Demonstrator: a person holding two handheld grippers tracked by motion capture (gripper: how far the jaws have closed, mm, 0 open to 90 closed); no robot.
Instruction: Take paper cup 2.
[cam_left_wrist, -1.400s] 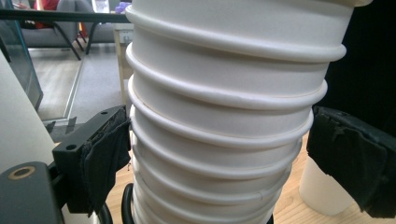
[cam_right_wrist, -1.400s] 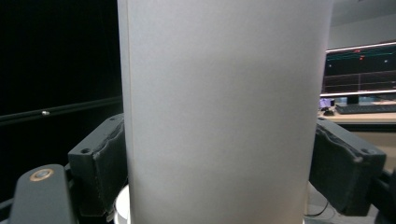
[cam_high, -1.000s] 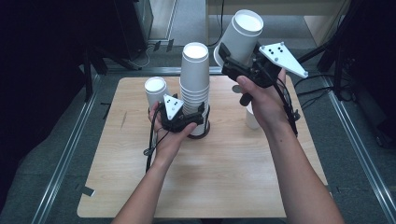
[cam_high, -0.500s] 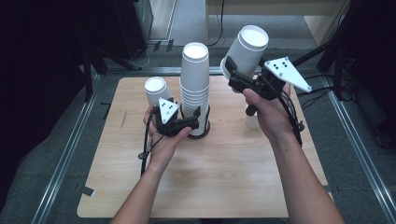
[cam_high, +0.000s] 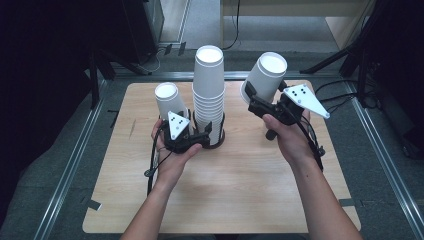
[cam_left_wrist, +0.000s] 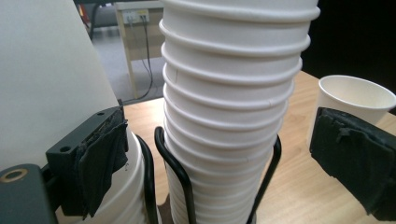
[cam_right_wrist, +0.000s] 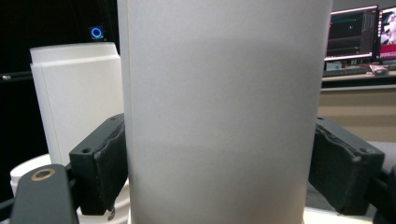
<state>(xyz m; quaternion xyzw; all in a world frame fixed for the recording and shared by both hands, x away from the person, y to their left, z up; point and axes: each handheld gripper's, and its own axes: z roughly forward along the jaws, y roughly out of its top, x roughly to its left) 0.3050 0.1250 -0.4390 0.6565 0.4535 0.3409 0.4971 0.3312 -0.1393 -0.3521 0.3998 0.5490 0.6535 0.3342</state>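
At the middle of the high view, a tall stack of white paper cups (cam_high: 208, 95) stands upside down in a black wire holder (cam_high: 218, 137) on the light wooden table (cam_high: 235, 190). The right tool (cam_high: 256, 98), up and to the right of the stack, is clamped on a single white paper cup (cam_high: 265, 75), held bottom-up and tilted in the air, well clear of the stack. The left tool (cam_high: 202, 136) sits low beside the holder with its jaws spread wide around the stack's base, gripping nothing as far as the left gripper view shows. Another white paper cup (cam_high: 169, 100) stands just left of the stack. Whether the lifted cup is leaving or joining the stack I can't tell; it likely remains to be set down.
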